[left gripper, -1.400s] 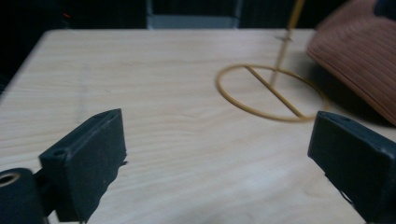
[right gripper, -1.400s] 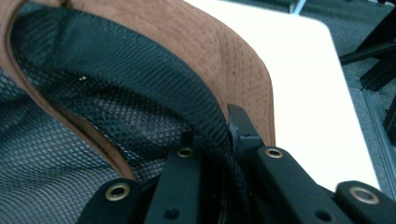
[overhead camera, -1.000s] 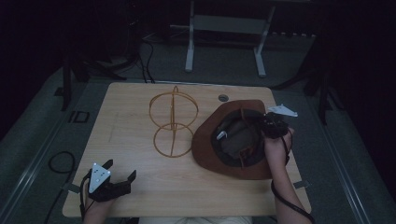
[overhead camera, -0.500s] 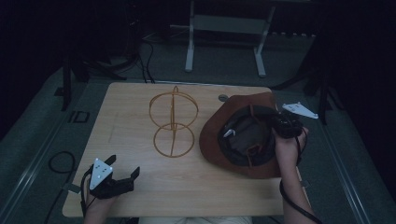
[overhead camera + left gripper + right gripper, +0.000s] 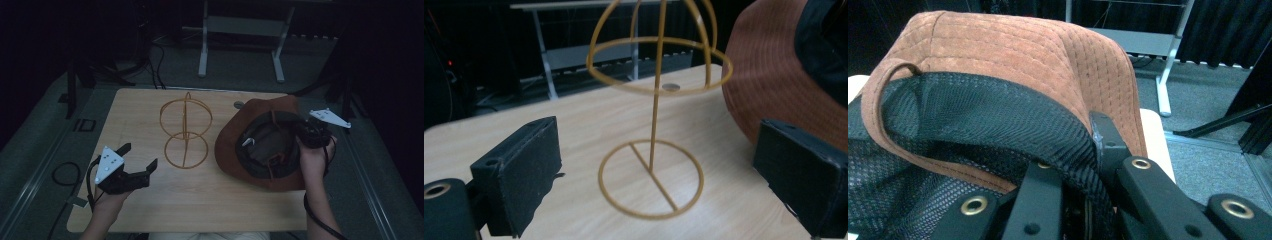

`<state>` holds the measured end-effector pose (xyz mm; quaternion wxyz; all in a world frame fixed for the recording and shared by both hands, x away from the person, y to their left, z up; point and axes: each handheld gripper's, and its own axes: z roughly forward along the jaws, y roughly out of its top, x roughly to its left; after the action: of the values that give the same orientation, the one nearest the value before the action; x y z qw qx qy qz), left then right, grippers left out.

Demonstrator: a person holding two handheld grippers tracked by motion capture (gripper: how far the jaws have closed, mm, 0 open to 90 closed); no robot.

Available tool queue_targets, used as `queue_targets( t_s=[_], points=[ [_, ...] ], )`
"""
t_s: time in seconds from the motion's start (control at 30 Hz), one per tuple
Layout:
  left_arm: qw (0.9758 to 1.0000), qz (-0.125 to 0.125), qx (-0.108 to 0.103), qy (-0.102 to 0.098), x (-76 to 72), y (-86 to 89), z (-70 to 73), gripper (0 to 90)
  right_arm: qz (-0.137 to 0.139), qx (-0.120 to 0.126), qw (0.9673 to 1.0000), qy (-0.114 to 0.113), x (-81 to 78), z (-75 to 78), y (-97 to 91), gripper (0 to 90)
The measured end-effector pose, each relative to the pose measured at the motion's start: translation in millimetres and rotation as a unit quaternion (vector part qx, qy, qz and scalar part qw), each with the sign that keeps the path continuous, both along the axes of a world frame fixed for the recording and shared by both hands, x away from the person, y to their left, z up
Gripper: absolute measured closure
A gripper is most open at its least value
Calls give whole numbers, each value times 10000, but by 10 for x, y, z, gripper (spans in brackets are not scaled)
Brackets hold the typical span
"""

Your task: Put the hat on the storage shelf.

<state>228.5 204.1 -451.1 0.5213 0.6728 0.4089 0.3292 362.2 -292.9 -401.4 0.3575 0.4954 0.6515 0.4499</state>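
Right gripper (image 5: 305, 134) apparently clamps brown hat (image 5: 235, 150); left gripper (image 5: 136, 159) gapes beside wire stand (image 5: 186, 131)

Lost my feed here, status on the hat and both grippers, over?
Right gripper shut on hat rim, hat tilted. Left gripper open, empty. Wire stand upright beside hat.

High view looks down across the counter (image 5: 150, 200); both gripper views sit low and close, sharing the brown hat (image 5: 235, 150) (image 5: 769, 80) (image 5: 1048, 55).

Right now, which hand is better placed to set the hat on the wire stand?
The right gripper: its jaws are shut on the hat beside the wire stand. The left gripper is open, holding nothing.
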Motion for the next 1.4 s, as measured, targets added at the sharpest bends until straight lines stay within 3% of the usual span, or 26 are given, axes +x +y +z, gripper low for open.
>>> queue_targets(
  t_s=[0.1, 0.2, 0.27, 0.6, 0.7, 0.8, 1.0, 1.27, 1.4],
  points=[
    [9997, -193, 61, -103, 40, -108, 206, 64, 8, 36, 10000, -5, -11, 7, -11, 844],
    [9995, -218, 139, -181, 59, -166, 290, 64, 31, 61, 10000, -22, -18, 14, -15, 844],
    [9991, -319, 154, -229, 127, -269, 417, 64, 41, 82, 10000, -33, -22, 32, -12, 844],
    [9975, -603, 214, -286, 391, -586, 666, 67, 91, 102, 9999, -29, -24, 59, 5, 844],
    [9962, -705, 366, -343, 483, -777, 749, 67, 102, 114, 9999, -37, -33, 78, 3, 844],
    [9934, -883, 587, -430, 553, -1004, 815, 68, 112, 142, 9998, -49, -44, 94, -3, 844],
    [9909, -1124, 621, -396, 676, -1303, 837, 68, 138, 165, 9998, -52, -72, 107, -20, 844],
    [9843, -1606, 711, -182, 852, -1833, 705, 67, 196, 190, 9996, -78, -117, 110, -22, 844],
    [9833, -1666, 727, -97, 928, -1979, 658, 68, 209, 187, 9996, -102, -131, 113, -10, 844]
  ],
)
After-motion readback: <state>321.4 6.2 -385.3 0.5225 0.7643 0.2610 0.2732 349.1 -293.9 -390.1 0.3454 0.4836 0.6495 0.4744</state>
